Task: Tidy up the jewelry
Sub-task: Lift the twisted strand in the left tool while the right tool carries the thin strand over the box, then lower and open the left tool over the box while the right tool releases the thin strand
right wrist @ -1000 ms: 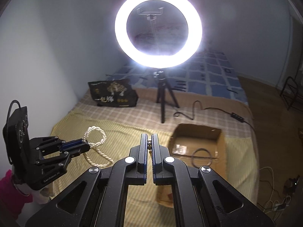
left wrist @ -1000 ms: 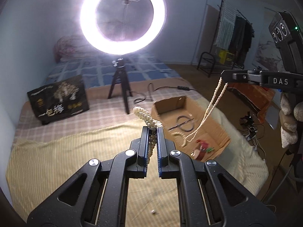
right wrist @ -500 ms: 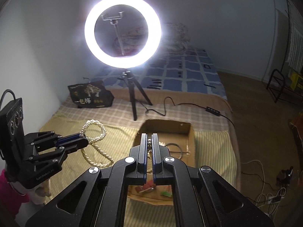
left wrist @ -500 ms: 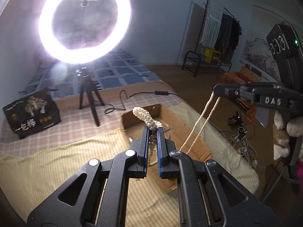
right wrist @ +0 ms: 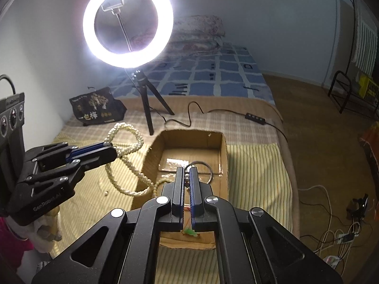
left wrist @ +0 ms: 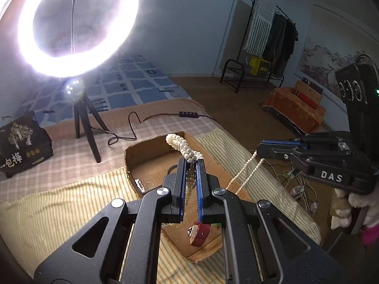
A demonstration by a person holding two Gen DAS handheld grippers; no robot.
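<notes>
A long pearl necklace (left wrist: 176, 142) is strung between both grippers above an open cardboard box (left wrist: 154, 142) on the bed. My left gripper (left wrist: 191, 159) is shut on a bunch of its beads, with a loop sticking up past the tips. At the right of the left wrist view, the right gripper (left wrist: 259, 150) pinches a thin strand that hangs toward the box. In the right wrist view my right gripper (right wrist: 187, 169) is shut with beads between its fingers. There the left gripper (right wrist: 113, 150) holds the necklace (right wrist: 132, 193) beside the box (right wrist: 189, 139).
The box holds a red watch (left wrist: 200, 233) and a black ring (right wrist: 209, 169). A ring light (right wrist: 128, 21) on a tripod stands behind the box, with a black bag (right wrist: 97, 108) to the left. A cable controller (left wrist: 188, 114) lies behind. The bed's edge and floor cables are at the right.
Both grippers have carried the necklace toward the box and a little lower, so the box now lies under their tips. Both stayed shut on the pearls.
</notes>
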